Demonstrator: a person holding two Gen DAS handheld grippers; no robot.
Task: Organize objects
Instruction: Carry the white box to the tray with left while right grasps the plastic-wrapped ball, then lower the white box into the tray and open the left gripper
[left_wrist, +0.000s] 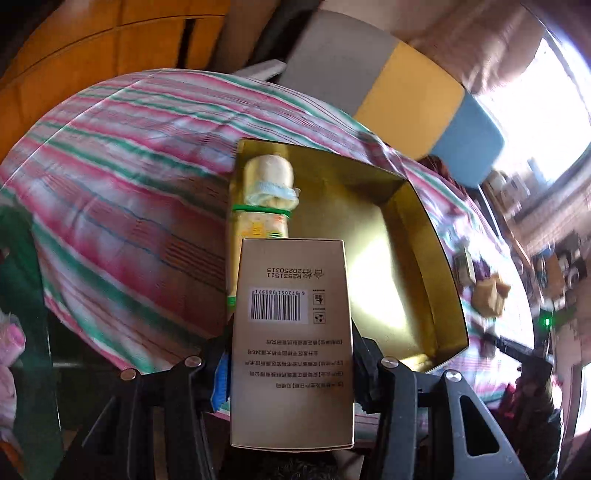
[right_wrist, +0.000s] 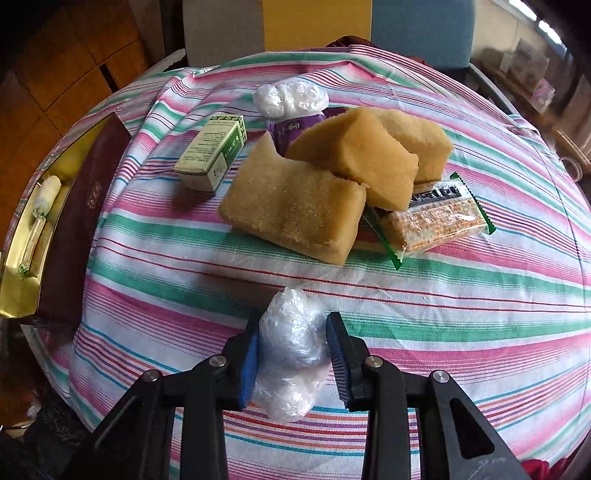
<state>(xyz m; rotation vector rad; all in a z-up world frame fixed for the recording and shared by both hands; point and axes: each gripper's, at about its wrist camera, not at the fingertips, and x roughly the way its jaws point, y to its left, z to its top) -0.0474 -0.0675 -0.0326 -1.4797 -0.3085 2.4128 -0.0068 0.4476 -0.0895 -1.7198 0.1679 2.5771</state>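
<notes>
One item only lies in the tray (left_wrist: 436, 258) so far as the pictures show: a roll (left_wrist: 264, 199) bound with a green band, resting along the tray's left wall. A second is on its way, since the left gripper (left_wrist: 291, 354) is clamped on a gold box (left_wrist: 291, 332), barcode side up, held above the tray's near end with its far edge over the roll; whether it touches the tray floor I cannot tell. Most of the work seems left. In the right wrist view the tray (right_wrist: 22, 288) sits at the far left edge of the striped cloth (right_wrist: 443, 314), and well to the right of it the rest is still loose: a green-and-white carton (right_wrist: 212, 153), three sponges (right_wrist: 295, 206) heaped together, a purple packet (right_wrist: 291, 129) behind them, a cracker pack (right_wrist: 436, 221) tucked under the sponges, and a plastic ball (right_wrist: 291, 98) furthest from the camera. The right gripper (right_wrist: 293, 354) has its jaws on either side of another plastic ball (right_wrist: 291, 350), the left pad touching it and the right pad close beside; they look about closed on it, though how firm the grip is I cannot say. By my judgement the job is at an early stage, with one piece stowed, two in hand and about seven waiting on the cloth.
</notes>
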